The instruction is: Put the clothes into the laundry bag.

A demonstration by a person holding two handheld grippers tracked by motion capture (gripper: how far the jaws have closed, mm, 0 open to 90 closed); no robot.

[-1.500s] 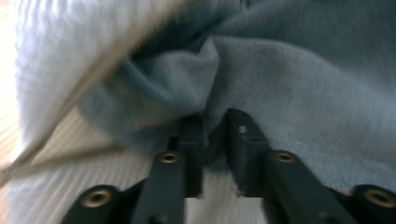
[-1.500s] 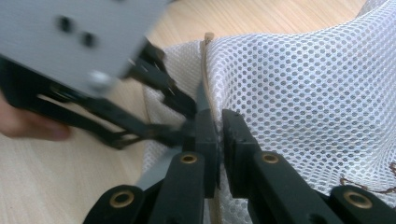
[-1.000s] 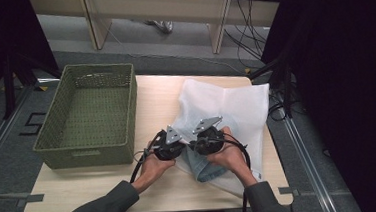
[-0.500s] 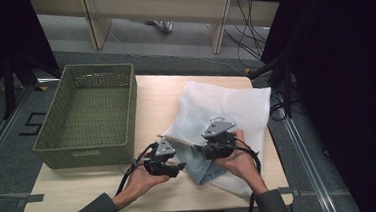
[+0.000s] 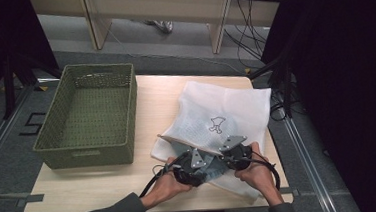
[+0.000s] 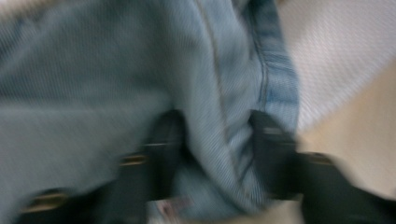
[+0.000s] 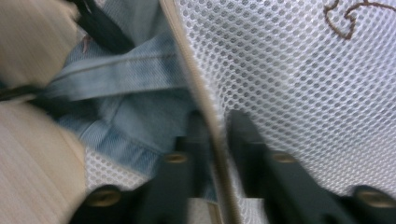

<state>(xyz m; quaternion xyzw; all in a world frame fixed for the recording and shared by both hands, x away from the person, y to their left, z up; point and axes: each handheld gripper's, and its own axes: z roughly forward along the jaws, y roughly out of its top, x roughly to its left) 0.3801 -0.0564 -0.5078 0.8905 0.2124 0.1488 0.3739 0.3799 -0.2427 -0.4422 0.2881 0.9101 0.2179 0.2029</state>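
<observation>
The blue jeans (image 5: 211, 165) lie low in the middle of the high view, half inside the open mouth of the white net bag (image 5: 226, 114), which stretches up and to the right from there across the table (image 5: 82, 193). The left gripper (image 5: 193, 170) sits right at the jeans, and its jaws have just been closing on a thick fold of the soft, wrinkled blue cloth (image 6: 219, 140), so it is the nearer one to push the jeans up into the bag. The right gripper (image 5: 234, 155) has just been squeezing shut on the tan edge of the bag (image 7: 210, 140), holding the mouth up beside the jeans.
</observation>
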